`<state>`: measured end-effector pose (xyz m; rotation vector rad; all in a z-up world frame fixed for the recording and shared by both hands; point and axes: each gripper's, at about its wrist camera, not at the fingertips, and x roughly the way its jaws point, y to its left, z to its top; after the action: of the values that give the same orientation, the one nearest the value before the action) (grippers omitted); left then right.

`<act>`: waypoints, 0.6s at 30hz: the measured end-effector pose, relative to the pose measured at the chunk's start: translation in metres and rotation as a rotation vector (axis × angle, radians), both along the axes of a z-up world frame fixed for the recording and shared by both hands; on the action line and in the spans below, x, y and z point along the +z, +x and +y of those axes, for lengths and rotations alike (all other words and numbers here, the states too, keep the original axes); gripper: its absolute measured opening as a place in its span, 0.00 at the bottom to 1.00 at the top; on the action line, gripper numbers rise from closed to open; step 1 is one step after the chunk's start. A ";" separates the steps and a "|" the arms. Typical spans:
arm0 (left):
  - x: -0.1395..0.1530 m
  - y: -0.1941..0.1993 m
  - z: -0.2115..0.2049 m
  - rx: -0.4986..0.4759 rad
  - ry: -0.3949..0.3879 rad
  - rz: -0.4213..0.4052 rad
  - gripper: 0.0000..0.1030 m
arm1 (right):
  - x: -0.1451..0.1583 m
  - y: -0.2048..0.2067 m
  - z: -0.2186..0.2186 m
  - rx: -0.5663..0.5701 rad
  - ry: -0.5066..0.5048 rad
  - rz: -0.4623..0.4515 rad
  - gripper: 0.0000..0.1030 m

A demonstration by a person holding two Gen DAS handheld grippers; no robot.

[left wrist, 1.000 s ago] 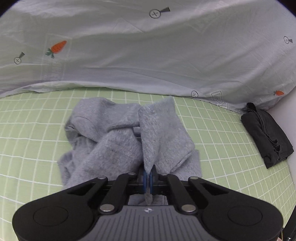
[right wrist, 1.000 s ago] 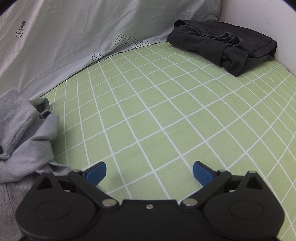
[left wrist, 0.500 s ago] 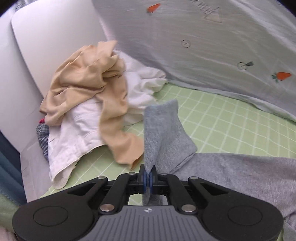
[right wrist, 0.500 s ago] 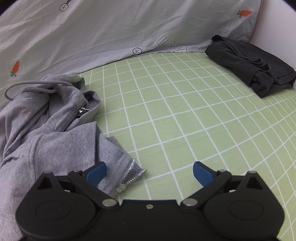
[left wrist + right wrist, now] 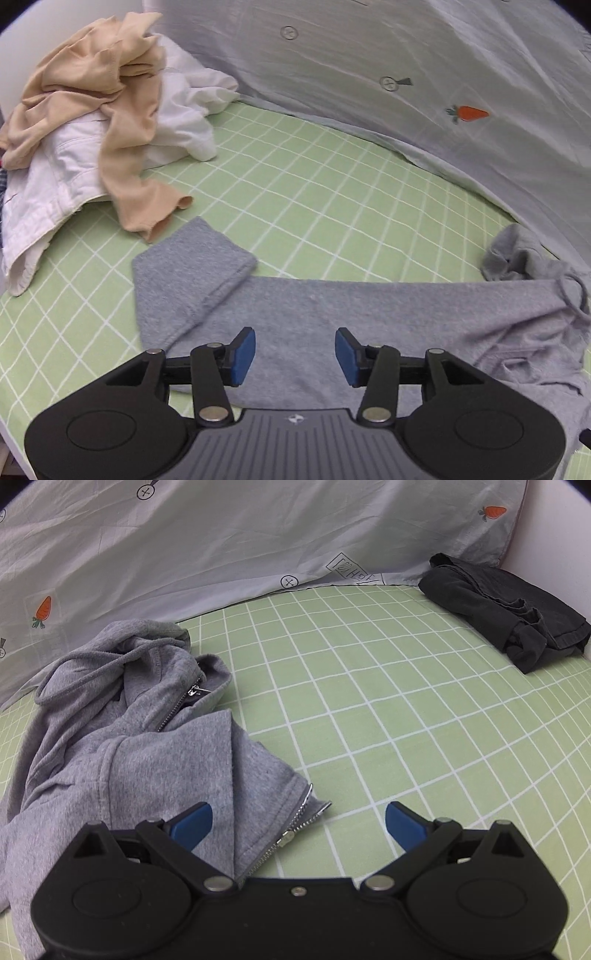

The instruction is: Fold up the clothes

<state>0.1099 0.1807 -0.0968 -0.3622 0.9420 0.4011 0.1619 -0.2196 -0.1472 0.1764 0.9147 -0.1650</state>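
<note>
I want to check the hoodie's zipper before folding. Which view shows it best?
The right wrist view: the zipper runs along the grey hoodie front edge, plainly visible. The left wrist view shows only the sleeve and back; no zipper.

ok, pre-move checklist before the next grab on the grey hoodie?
1. Left gripper free of cloth: ok, jaws opening, nothing pinched between the pads.
2. Sleeve laid out: not ok, its cuff end is folded back on itself.
3. Right gripper ready: ok, open, empty, above the zipper edge.
4. Grey hoodie flat: not ok, hood and front panel bunched.
5. Zip closed: not ok, front hangs open.
6. Room on the green sheet: ok, bare between hoodie and folded dark garment.
</note>
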 end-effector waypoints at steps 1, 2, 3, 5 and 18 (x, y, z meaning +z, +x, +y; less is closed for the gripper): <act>0.003 0.011 -0.013 -0.068 -0.021 -0.007 0.53 | 0.000 -0.001 -0.002 -0.009 0.003 0.000 0.98; 0.006 0.018 -0.025 -0.118 -0.040 -0.014 0.54 | 0.000 -0.003 -0.005 -0.018 0.007 0.000 0.98; 0.008 0.026 -0.037 -0.169 -0.060 -0.022 0.54 | 0.000 -0.004 -0.008 -0.029 0.015 -0.001 0.98; 0.009 0.041 -0.062 -0.273 -0.139 -0.033 0.59 | 0.000 -0.005 -0.016 -0.048 0.029 -0.003 0.98; -0.019 0.063 -0.154 -0.427 -0.094 0.091 0.21 | -0.004 -0.008 -0.057 -0.150 0.103 -0.002 0.98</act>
<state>0.1734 0.0267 -0.1155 -0.2210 1.0987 -0.0173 0.1544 -0.2766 -0.1515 0.3410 0.9088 -0.2563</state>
